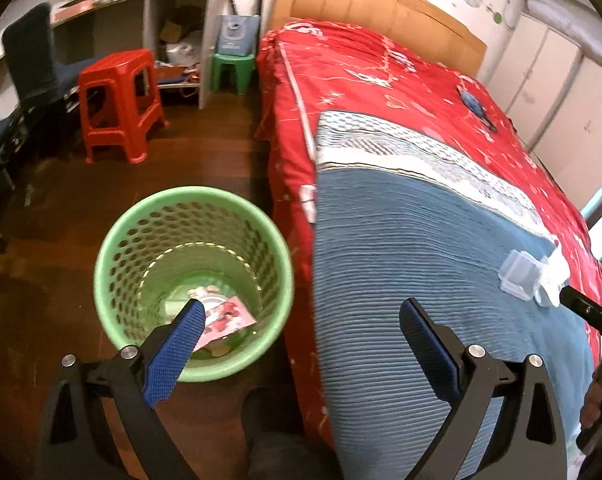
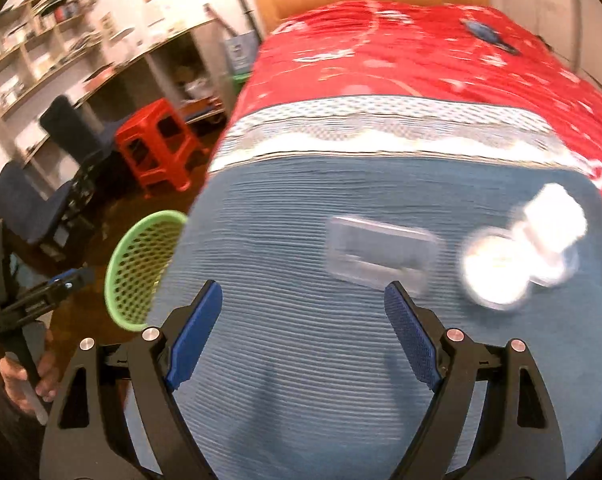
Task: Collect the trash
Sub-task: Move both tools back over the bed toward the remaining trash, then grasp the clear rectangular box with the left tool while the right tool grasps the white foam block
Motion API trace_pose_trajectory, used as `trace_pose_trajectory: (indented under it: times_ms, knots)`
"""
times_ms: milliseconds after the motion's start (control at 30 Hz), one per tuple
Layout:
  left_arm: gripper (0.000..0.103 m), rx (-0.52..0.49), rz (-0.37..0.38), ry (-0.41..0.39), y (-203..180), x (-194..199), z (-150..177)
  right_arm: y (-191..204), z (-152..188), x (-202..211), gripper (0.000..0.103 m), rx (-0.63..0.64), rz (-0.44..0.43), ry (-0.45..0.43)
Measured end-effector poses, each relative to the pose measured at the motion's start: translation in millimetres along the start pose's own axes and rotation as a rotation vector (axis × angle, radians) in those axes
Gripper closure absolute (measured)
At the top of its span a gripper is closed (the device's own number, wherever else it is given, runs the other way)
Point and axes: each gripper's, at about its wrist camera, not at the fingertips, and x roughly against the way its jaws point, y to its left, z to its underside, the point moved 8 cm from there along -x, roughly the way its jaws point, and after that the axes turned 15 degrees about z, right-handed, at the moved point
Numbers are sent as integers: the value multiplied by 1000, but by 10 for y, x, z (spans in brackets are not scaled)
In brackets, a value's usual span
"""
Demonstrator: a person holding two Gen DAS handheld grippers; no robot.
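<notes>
A green perforated waste basket [image 1: 121,236] stands on the wood floor beside the bed; it holds a pink wrapper [image 1: 231,316] and other scraps. It also shows in the right wrist view [image 2: 141,248]. My left gripper [image 1: 301,312] is open and empty, its left finger over the basket. My right gripper [image 2: 303,296] is open and empty above the blue blanket [image 2: 301,220]. A clear plastic box [image 2: 381,254] lies just ahead of its right finger, with a white cup-like piece [image 2: 497,272] and a white wad [image 2: 557,216] to the right. The box also shows in the left wrist view [image 1: 521,276].
The bed has a red cover [image 1: 381,72] and a wooden headboard [image 1: 373,4]. A red stool [image 1: 117,104], a green stool [image 1: 233,70], dark chairs [image 1: 29,60] and cluttered shelves stand on the far side of the floor. A dark blue object [image 1: 475,106] lies on the red cover.
</notes>
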Motion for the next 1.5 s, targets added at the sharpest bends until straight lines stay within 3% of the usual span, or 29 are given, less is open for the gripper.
trace_pose_trajectory:
  times_ms: [300, 567, 700, 1100, 1333, 1500]
  knots:
    - [9, -81, 49, 47, -548, -289, -25, -950, 126, -16, 21, -128, 117, 19]
    - [9, -118, 79, 82, -889, -532, -16, -1786, 12, -111, 25, -232, 232, 15]
    - [9, -131, 85, 100, -977, -633, 5, -2066, -79, -226, 28, -215, 270, 28]
    - [9, -128, 94, 140, -1081, -853, 4, -2203, -276, -629, 28, 75, 338, 59]
    - [9, -159, 138, 172, -1351, -1064, -20, -2112, -257, -827, 28, 189, 345, 82]
    - [9, -217, 178, 183, -1636, -1197, -42, -2094, -267, -914, 35, 198, 350, 87]
